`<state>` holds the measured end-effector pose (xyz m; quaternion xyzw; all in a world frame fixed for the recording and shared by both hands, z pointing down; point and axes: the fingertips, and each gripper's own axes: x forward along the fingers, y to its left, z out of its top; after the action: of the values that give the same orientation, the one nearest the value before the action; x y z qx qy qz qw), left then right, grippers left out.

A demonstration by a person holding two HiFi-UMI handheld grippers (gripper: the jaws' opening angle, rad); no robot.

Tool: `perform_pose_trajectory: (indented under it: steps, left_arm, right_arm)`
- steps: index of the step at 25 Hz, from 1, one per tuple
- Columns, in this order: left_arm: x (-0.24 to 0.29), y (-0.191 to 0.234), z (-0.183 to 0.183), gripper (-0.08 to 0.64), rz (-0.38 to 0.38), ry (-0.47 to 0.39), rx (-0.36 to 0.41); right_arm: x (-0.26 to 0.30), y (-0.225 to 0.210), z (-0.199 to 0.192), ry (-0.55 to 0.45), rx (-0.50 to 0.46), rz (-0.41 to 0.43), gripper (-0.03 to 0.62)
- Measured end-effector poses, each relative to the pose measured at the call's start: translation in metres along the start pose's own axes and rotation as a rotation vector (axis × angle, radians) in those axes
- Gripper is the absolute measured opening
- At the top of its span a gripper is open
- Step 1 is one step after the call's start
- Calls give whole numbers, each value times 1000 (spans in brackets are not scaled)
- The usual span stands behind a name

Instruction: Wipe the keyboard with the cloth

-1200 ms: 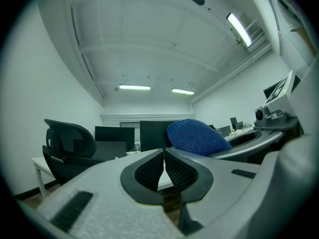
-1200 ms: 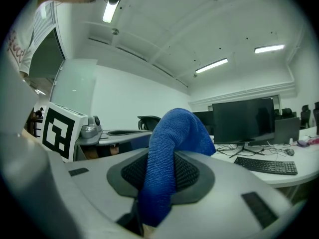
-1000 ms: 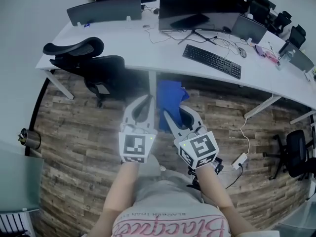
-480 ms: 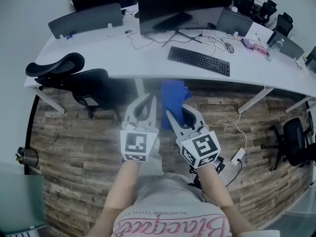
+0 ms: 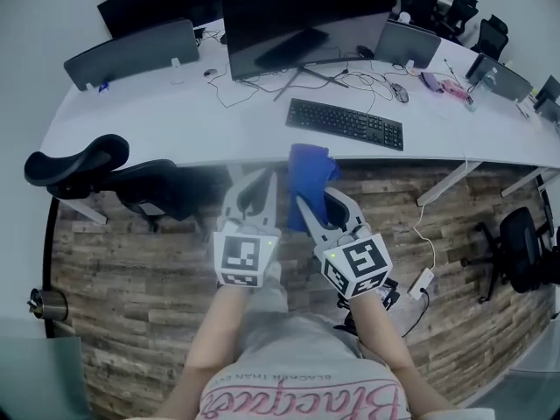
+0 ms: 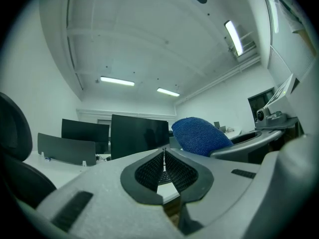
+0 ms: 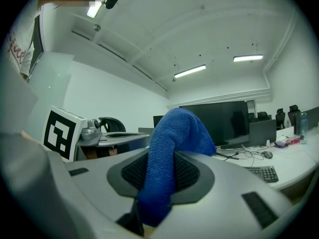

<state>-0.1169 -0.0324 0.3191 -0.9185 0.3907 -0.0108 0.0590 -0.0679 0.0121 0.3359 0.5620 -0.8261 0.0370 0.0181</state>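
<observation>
The right gripper (image 5: 315, 204) was clamped on the blue cloth (image 5: 308, 169), with fabric bulging up out of its closed jaws. The left gripper (image 5: 255, 191) was pressed fully together on nothing. Both hovered short of the desk (image 5: 157, 121). The keyboard (image 5: 345, 123) lay there in front of the monitor (image 5: 297, 20), well apart from the cloth. Best play, I'd say: carry the cloth's loose end over the keys and lower it flat, with light pressure. Against a second earlier, the desk sat nearer and the keyboard had slid toward centre; the grip was unchanged.
</observation>
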Motion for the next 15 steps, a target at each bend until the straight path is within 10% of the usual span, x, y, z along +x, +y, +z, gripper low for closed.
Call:
perform_pose_trajectory:
  steps: [15]
  left_arm:
    - [134, 69, -22, 7, -75, 25, -20]
  right_arm:
    - [117, -88, -1, 46, 27, -75, 104]
